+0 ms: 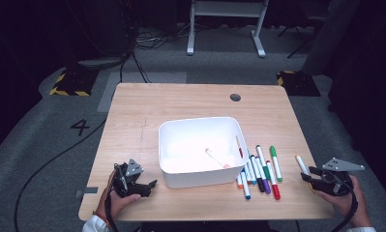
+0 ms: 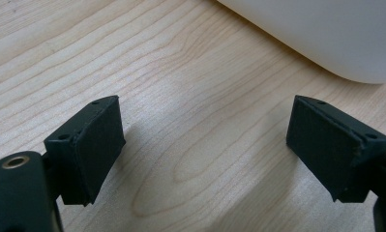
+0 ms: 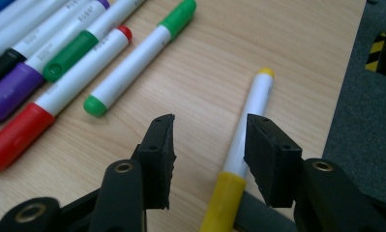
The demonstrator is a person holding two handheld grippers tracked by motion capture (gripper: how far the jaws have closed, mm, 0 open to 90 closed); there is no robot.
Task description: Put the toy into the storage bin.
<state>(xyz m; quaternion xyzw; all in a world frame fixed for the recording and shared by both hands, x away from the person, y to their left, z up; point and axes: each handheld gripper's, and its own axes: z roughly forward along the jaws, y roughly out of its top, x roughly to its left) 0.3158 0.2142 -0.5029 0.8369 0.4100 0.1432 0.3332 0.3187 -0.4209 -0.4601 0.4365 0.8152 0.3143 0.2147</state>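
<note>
While I watch from the high view, working left to right across the wooden table (image 1: 132, 111):

Left gripper: my left gripper (image 1: 149, 186) rests low on the table just left of the white bin (image 1: 199, 126); in its own view the jaws stand wide apart with bare wood between them and the bin's wall at the upper right. Nothing held.

White bin: it sits mid-table, with one pale marker (image 1: 215, 158) lying on its floor and what looks like a red one against the right wall.

Marker row: just right of the bin lies a loose row of markers (image 1: 258, 174), roughly parallel, among them a purple marker (image 3: 16, 89), a red marker (image 3: 60, 94) and a green marker (image 3: 137, 55).

Task thing: the yellow marker (image 3: 246, 130) lies apart from the row, near the table's right edge.

Axis: in the high view its long axis runs from near-right to far-left, a little off the row's line; the yellow cap is at the near end under my tool, the small yellow tip points away.

Right gripper: my right gripper (image 3: 210, 145) hovers low over the marker's near half, jaws partly apart, the right jaw over the barrel and the left beside it. Not clamped.

Step in hand: I judge this the approach to pick the yellow marker for the bin.

Next move: shift slightly so the barrel sits between the pads, lower, then close across the barrel, square to its long axis.
</note>
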